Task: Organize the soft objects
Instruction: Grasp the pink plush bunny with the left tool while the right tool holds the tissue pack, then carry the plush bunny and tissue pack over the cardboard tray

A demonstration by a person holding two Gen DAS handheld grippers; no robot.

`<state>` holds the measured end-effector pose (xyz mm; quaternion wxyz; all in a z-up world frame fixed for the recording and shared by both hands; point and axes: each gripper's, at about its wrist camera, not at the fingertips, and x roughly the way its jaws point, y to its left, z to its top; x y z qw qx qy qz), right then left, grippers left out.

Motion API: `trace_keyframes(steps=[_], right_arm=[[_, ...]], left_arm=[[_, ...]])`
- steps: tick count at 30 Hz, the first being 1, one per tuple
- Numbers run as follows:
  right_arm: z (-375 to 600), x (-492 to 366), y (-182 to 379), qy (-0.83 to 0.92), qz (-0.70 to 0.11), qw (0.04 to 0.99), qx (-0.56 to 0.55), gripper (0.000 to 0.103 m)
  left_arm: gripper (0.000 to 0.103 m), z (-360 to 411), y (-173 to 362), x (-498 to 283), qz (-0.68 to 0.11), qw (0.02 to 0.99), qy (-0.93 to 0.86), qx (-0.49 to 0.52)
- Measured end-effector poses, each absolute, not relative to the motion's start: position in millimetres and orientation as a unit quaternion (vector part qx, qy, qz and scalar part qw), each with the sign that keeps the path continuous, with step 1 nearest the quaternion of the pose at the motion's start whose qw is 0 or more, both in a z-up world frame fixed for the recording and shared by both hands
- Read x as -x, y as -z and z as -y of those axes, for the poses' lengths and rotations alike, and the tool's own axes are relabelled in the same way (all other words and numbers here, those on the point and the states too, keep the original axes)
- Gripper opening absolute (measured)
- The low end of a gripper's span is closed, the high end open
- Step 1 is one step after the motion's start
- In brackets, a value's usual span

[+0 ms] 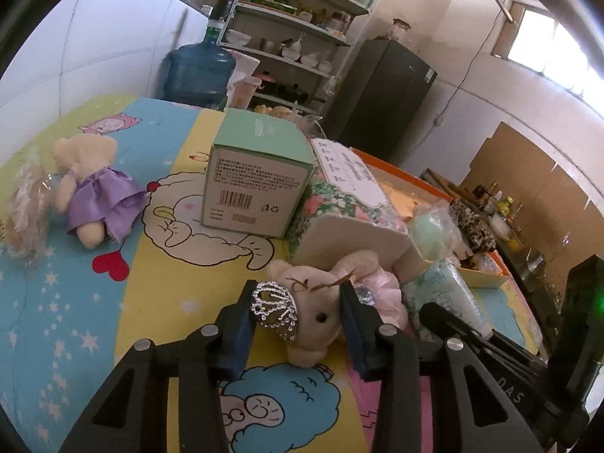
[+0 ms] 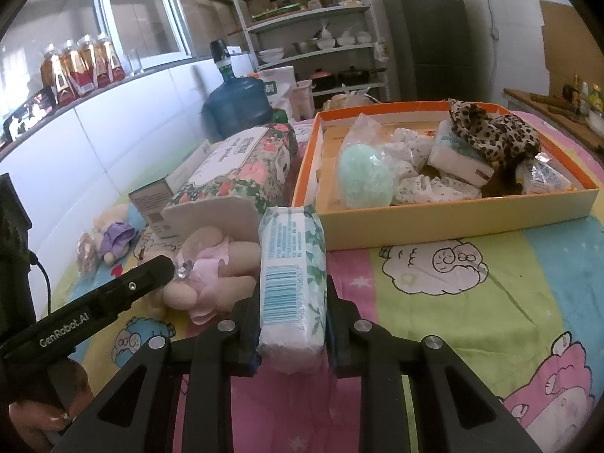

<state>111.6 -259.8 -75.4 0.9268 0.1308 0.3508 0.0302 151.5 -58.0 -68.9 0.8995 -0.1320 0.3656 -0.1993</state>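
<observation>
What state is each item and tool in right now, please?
Crowned bear: lying down, head between the left tool's fingers.
Tissue pack: held by the right tool.
Purple bear: lying face down, untouched.
Orange box: open, partly filled.
Green carton: upright, closed.

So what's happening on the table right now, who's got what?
The left gripper is closed around the head of the crowned plush bear, which lies on the cartoon sheet. The right gripper clamps a tissue pack just in front of the orange-rimmed box, which already holds several soft items. A purple-dressed bear still lies apart.
</observation>
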Motion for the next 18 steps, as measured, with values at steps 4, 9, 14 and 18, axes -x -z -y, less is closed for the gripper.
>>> trace_keyframes(steps=[4, 9, 14, 18], right_arm=[[260, -109, 72, -0.03, -0.345, 0.929, -0.129, 0.025], [259, -104, 62, -0.03, -0.331, 0.935, -0.126, 0.025], [261, -96, 50, -0.025, -0.315, 0.941, -0.122, 0.025], [263, -90, 43, -0.022, -0.305, 0.945, -0.119, 0.024]], left_arm=[[0.041, 53, 61, -148, -0.353, 0.904, 0.199, 0.131], [0.041, 47, 48, -138, -0.335, 0.912, 0.195, 0.135], [0.041, 43, 32, -128, -0.312, 0.919, 0.198, 0.135], [0.041, 42, 21, -120, -0.292, 0.926, 0.2, 0.134]])
